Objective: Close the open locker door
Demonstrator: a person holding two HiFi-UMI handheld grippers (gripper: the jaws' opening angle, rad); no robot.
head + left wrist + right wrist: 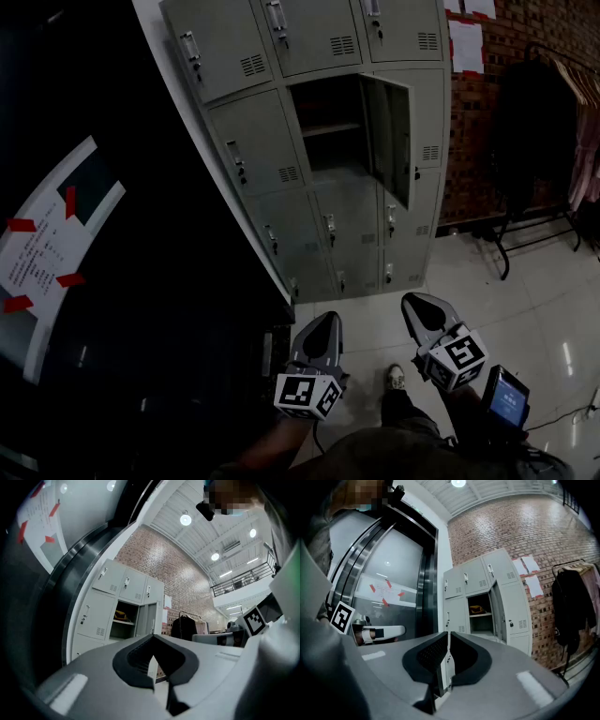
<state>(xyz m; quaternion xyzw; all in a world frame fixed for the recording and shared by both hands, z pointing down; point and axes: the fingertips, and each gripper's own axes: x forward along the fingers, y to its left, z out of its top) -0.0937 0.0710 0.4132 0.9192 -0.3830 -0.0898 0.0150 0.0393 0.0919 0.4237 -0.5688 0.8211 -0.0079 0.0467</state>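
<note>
A bank of grey lockers (281, 169) stands against the wall ahead. One middle compartment (330, 131) is open and dark inside, and its door (389, 139) is swung out to the right. The left gripper view shows that compartment (124, 618) with a yellowish thing on its shelf, and the right gripper view shows it too (480, 613). My left gripper (328, 319) and right gripper (412, 300) hang low over the floor, well short of the lockers. Both are shut, tips meeting, with nothing between them (153, 636) (447, 633).
A dark glazed door panel with a paper notice (47, 253) taped on it fills the left. A clothes rack with dark garments (539, 122) stands at the right by the brick wall, where papers (466, 42) are pinned. The person's shoe (397, 377) is on the pale tiled floor.
</note>
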